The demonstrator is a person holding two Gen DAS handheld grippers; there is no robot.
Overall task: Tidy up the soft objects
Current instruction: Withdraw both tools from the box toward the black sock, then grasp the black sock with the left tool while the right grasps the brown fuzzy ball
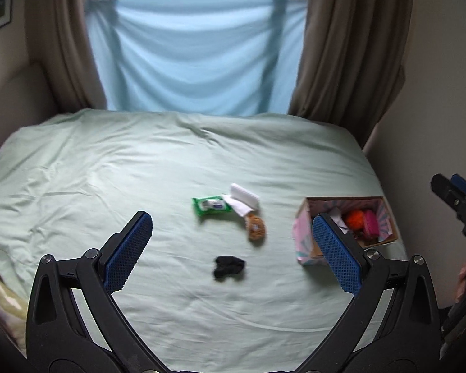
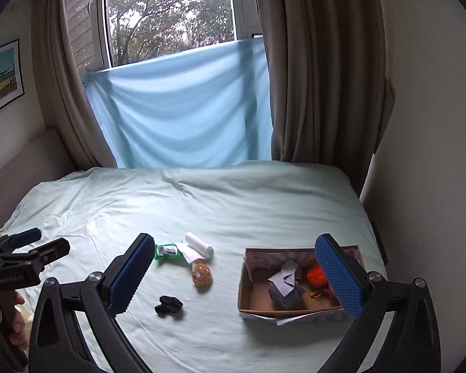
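With both the left gripper (image 1: pixel 233 245) and right gripper (image 2: pixel 234 276) spread wide and empty above the bed (image 1: pixel 108 171), we judge a pick is due: the black sock (image 1: pixel 229 267) lies left of the box (image 2: pixel 295 307), then goes in.

I'm looking along both wrist cameras from above the bed's (image 1: pixel 77 171) near edge, facing 12 o'clock toward the window (image 2: pixel 171 15). The left view is sitting further left, with the box (image 1: pixel 304 227) at 3 o'clock; the right view is sitting nearer it. Both are sharing the bed, box and blue sheet (image 1: pixel 195 56).
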